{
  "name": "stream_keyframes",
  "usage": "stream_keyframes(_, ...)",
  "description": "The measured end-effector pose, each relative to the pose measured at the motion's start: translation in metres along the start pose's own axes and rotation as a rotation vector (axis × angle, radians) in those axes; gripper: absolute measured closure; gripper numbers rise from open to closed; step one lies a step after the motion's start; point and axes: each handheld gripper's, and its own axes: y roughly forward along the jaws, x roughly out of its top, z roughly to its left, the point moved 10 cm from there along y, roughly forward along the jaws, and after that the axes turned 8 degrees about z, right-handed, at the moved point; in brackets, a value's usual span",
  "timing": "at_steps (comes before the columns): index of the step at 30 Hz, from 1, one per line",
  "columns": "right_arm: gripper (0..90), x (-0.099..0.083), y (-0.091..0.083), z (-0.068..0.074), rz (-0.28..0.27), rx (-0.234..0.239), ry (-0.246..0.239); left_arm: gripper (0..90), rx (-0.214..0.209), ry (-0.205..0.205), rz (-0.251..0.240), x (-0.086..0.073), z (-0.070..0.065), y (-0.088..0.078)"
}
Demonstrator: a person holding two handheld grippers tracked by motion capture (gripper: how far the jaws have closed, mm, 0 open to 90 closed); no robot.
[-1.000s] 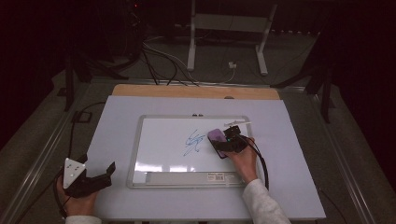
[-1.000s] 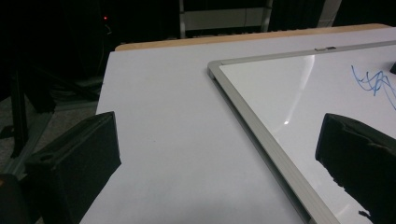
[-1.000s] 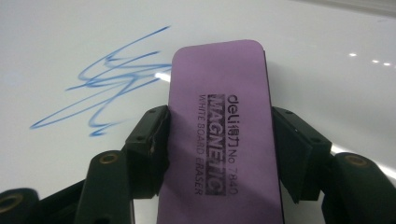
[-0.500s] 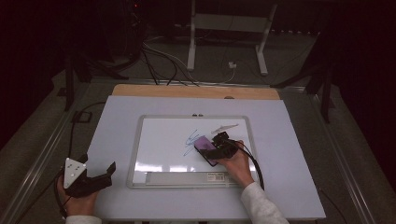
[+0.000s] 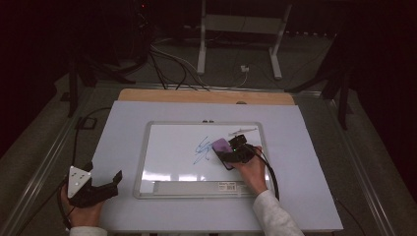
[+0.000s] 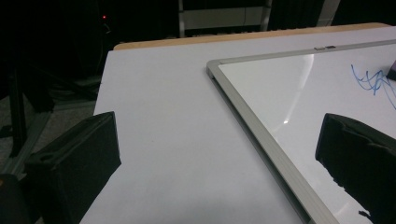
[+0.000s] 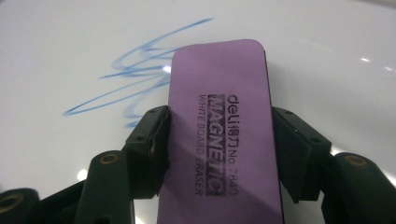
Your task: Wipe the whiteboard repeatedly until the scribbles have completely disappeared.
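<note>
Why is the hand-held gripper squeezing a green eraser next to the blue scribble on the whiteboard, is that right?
Not quite: the eraser is purple, not green. The right gripper view shows it clearly, clamped between the jaws of the right hand-held gripper. The rest is right: it sits next to the blue scribble on the whiteboard.

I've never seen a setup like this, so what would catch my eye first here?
Probably the purple eraser, clamped between the right gripper's black jaws on the whiteboard, right beside a blue scribble mid-board. Next, the left gripper at the table's near left corner, jaws wide open, holding nothing.
</note>
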Motion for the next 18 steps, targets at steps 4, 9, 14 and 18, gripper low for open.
stream_keyframes(4, 41.3, -0.004, 0.003, 0.026, 0.019, 0.067, -0.076, 0.6, 0.001, -0.002, -0.001, 0.0, 0.001, 0.0)
stream_keyframes(9, 41.4, -0.005, 0.004, 0.037, 0.031, 0.074, -0.123, 0.6, 0.001, -0.001, -0.002, 0.0, 0.001, -0.001)
stream_keyframes(14, 41.3, 0.001, 0.002, 0.011, 0.013, 0.018, -0.069, 0.6, 0.001, -0.006, -0.003, 0.0, 0.001, -0.001)
stream_keyframes(18, 41.3, 0.002, 0.002, 0.002, 0.005, 0.008, -0.019, 0.6, 0.0, -0.005, -0.004, 0.0, 0.001, 0.0)
